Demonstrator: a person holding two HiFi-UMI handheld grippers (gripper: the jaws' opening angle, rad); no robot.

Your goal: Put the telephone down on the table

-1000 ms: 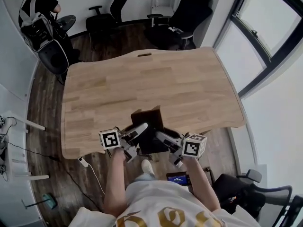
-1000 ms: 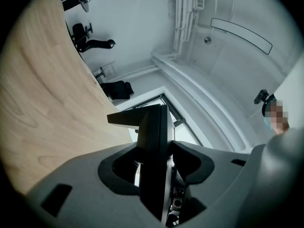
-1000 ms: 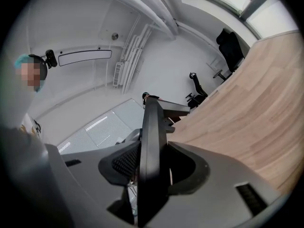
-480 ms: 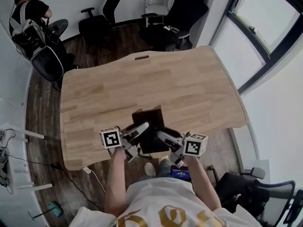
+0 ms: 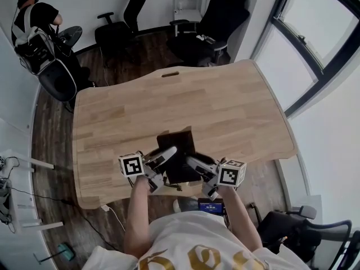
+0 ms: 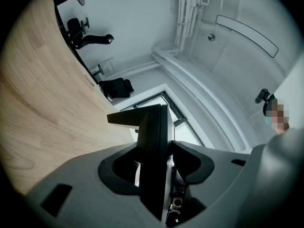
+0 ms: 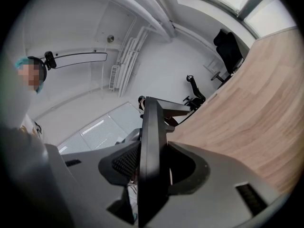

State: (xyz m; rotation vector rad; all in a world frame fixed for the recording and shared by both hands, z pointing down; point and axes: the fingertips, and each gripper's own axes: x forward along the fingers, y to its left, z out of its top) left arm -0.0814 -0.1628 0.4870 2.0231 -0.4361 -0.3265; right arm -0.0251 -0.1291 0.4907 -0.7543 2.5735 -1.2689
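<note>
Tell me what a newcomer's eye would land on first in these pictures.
First comes the dark telephone, clamped from both sides by the left gripper and the right gripper at the near edge of the wooden table. That broad, pale table fills the middle of the head view. Beyond it stand black office chairs, and a large window runs along the right.

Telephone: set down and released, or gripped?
Gripped. The left hand-held gripper and right hand-held gripper each clamp an edge of the telephone, at the table's near edge.
</note>
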